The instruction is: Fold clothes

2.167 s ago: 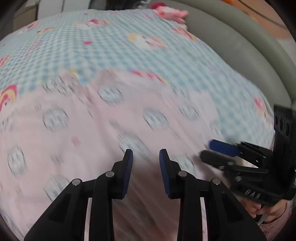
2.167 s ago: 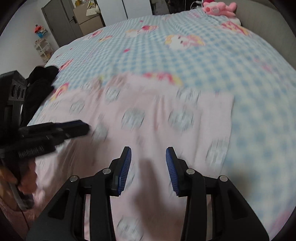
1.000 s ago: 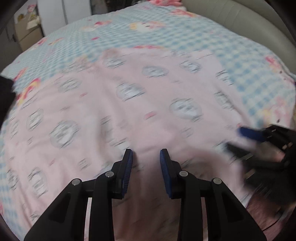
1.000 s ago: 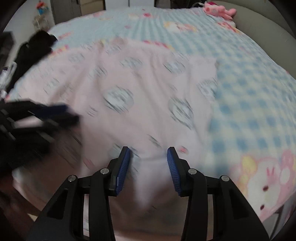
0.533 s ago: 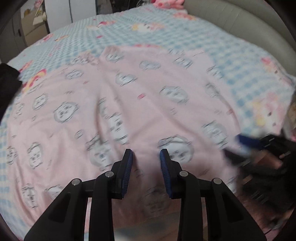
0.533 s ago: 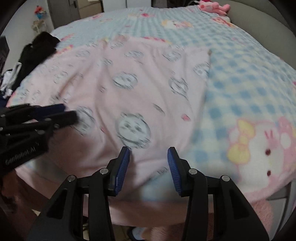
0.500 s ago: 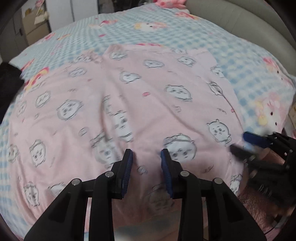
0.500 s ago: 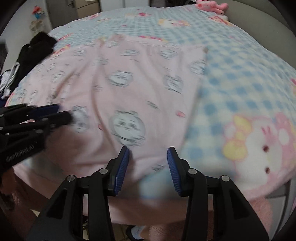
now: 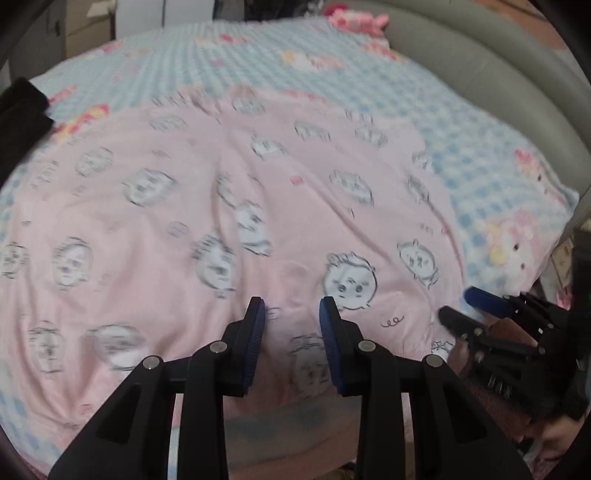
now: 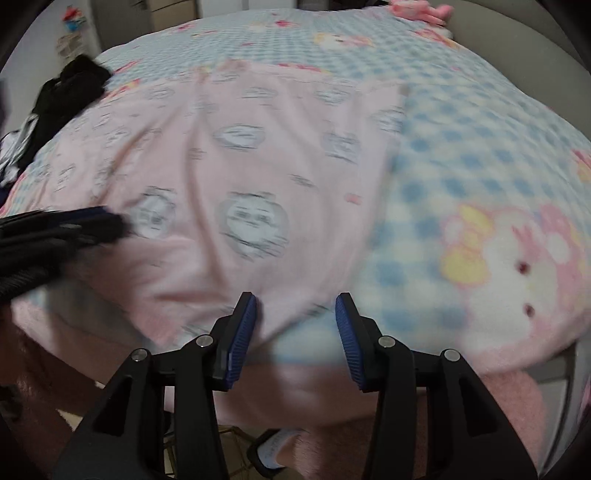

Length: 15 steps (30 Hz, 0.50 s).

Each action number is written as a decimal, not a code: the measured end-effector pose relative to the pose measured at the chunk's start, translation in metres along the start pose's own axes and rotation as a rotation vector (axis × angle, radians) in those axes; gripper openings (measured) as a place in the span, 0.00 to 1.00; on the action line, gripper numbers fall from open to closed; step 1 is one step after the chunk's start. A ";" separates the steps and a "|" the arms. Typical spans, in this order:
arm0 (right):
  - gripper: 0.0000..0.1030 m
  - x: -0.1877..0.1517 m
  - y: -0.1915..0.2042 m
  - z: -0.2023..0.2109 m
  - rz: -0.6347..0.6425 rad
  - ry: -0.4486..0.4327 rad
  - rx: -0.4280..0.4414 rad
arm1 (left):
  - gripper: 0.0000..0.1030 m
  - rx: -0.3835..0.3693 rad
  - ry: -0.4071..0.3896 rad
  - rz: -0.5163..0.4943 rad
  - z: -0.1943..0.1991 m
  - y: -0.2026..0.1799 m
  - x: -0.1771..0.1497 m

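Between the left gripper's (image 9: 291, 314) closing blue pads nothing is caught; the right gripper (image 10: 295, 317) gapes empty too — both over the near hem of a pink face-printed fleece garment (image 9: 229, 206) spread flat on a blue-checked cartoon bedspread (image 10: 461, 122).

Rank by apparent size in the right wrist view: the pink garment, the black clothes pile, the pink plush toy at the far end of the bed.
1. pink garment, by far the largest.
2. black clothes pile.
3. pink plush toy, smallest, though it lies farthest from the camera, so its true size is unsure.

Left gripper (image 9: 291, 310) closing, right gripper (image 10: 295, 308) apparently parted, both angled downward
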State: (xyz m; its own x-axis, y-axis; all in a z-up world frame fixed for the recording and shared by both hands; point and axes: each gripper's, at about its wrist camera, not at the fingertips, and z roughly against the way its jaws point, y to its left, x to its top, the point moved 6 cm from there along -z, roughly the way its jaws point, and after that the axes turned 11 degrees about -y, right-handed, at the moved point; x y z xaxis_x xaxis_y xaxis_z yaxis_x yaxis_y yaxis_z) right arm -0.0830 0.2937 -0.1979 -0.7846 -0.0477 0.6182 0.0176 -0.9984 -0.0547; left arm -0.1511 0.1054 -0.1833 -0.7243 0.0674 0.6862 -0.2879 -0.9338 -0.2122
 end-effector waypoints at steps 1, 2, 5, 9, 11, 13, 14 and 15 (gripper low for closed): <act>0.44 -0.002 -0.008 0.002 -0.032 0.001 -0.002 | 0.32 0.002 -0.017 0.009 0.004 0.004 0.003; 0.44 -0.002 -0.012 0.005 -0.071 0.000 0.019 | 0.32 0.002 -0.024 0.023 0.006 0.009 0.005; 0.47 0.002 -0.005 0.011 -0.125 -0.011 0.128 | 0.32 0.034 0.059 0.012 -0.014 0.014 -0.001; 0.47 -0.005 0.001 -0.001 -0.005 0.019 0.031 | 0.33 0.074 0.071 -0.023 -0.007 0.018 -0.003; 0.47 -0.006 -0.005 0.002 -0.010 0.011 0.003 | 0.33 0.112 0.027 -0.017 0.009 0.028 0.004; 0.47 -0.003 -0.010 0.007 -0.036 -0.002 -0.008 | 0.33 0.149 -0.017 0.000 0.026 0.044 0.011; 0.47 0.001 -0.009 0.012 -0.046 -0.022 0.004 | 0.33 0.152 -0.027 0.019 0.032 0.053 0.012; 0.49 0.006 -0.006 0.017 -0.055 -0.050 0.032 | 0.33 0.158 -0.026 0.033 0.036 0.062 0.012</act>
State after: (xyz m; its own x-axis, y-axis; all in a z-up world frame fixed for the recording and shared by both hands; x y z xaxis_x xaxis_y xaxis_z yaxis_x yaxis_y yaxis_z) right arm -0.0772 0.2993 -0.1805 -0.7530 0.0064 0.6579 -0.0042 -1.0000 0.0049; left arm -0.1554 0.0355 -0.1633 -0.7149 0.0285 0.6986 -0.1604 -0.9792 -0.1243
